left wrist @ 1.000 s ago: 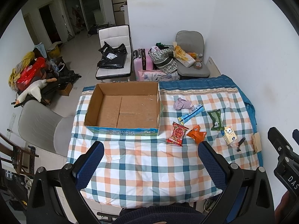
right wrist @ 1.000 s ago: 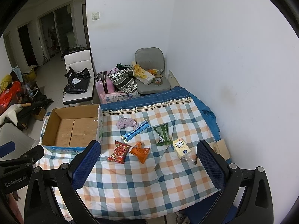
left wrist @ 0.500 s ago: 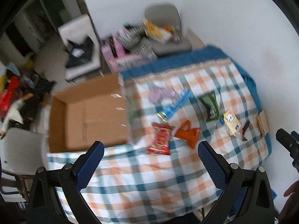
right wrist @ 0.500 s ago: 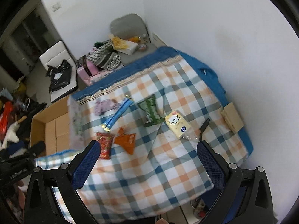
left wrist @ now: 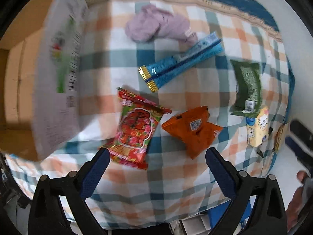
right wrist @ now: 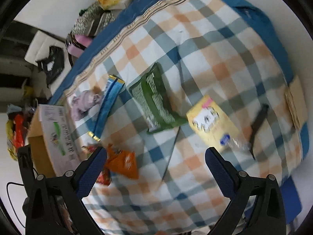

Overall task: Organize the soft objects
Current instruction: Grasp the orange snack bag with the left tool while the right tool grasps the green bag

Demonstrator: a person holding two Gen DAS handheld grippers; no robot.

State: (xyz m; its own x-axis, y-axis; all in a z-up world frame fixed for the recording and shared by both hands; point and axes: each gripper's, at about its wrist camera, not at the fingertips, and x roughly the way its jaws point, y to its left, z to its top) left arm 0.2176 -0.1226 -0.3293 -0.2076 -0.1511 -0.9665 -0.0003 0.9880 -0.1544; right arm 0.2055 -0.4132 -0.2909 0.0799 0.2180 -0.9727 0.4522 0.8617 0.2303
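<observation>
1. The left gripper (left wrist: 156,157) has its jaws spread wide and holds nothing; the left pad's tip overlaps the lower corner of the red snack packet (left wrist: 136,129) in the picture, though contact cannot be told.
2. It hangs above the near half of the checked tablecloth (left wrist: 166,180), looking steeply down.
3. In the left wrist view, left to right: a cardboard box (left wrist: 58,74) fills the left edge, the red snack packet lies low at centre, a lilac cloth (left wrist: 156,26) sits at the top, a blue packet (left wrist: 180,62) runs slantwise under it, an orange packet (left wrist: 192,130) lies just right of the red one, and a green packet (left wrist: 247,88) and a yellow pack (left wrist: 257,127) sit at the right.
4. The right gripper (right wrist: 155,156) is also wide open and empty, hanging above the cloth and tilted.
5. In the right wrist view the orange packet shows by the left pad, the green packet at centre, and the yellow pack above the right pad; a dark slim object (right wrist: 258,125), too blurred to name, lies at the right.
6. A white chair (right wrist: 42,45) and cluttered bags stand at the upper left.
</observation>
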